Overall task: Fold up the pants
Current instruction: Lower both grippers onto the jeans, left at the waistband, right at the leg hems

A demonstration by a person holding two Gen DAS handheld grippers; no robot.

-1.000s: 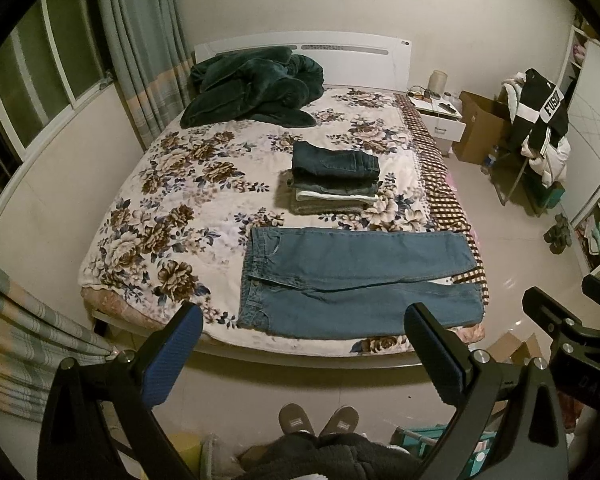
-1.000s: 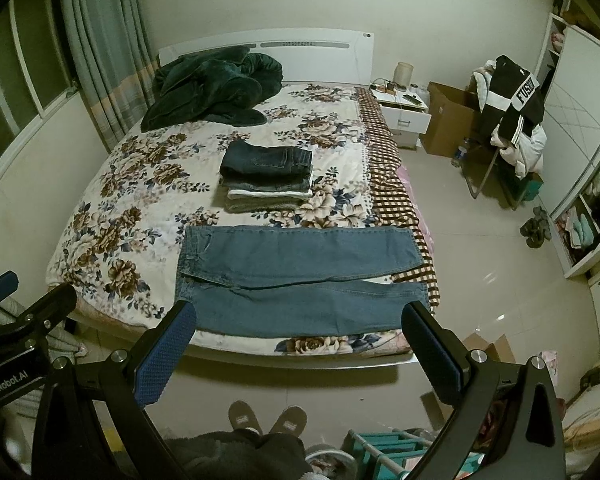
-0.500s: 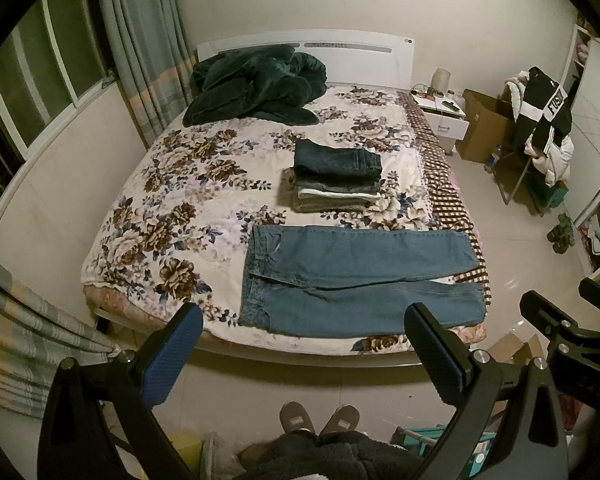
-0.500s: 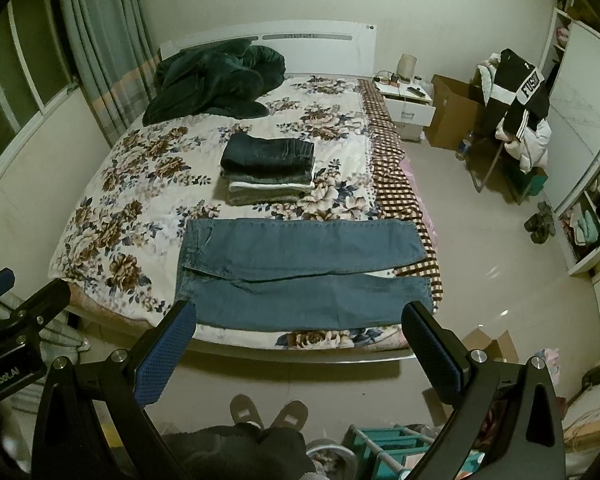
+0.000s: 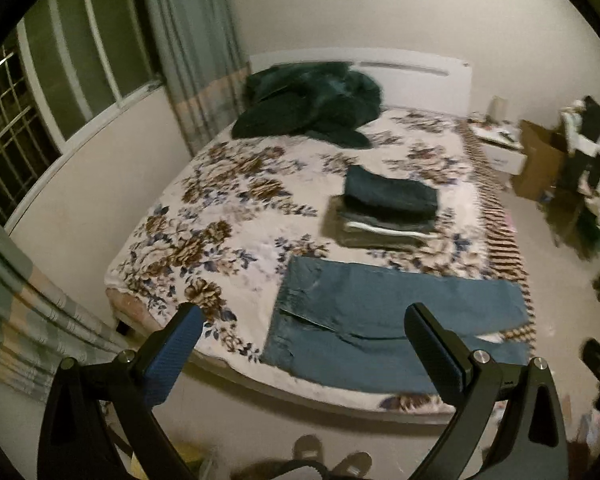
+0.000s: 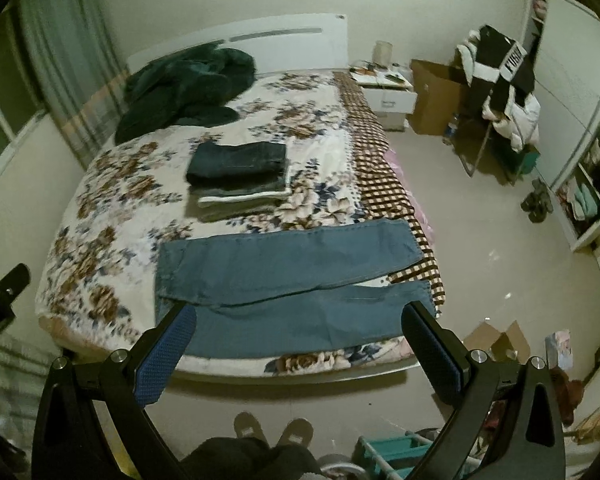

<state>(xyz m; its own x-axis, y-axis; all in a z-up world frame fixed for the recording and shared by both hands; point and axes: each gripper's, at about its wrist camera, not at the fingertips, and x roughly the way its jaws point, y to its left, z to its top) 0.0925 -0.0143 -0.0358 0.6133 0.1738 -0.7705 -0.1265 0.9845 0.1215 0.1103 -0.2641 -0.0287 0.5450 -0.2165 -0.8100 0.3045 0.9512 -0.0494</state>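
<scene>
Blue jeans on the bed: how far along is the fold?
Done: a stack of folded pants sits mid-bed, and the blue jeans lie spread flat along the near edge of the bed, legs apart. In hand: nothing; the left gripper and right gripper hover over the floor with jaws open. Left: every fold on the jeans, then stacking them.

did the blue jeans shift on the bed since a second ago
No. The blue jeans still lie along the bed's near edge, just before the folded stack; only the cameras moved.
</scene>
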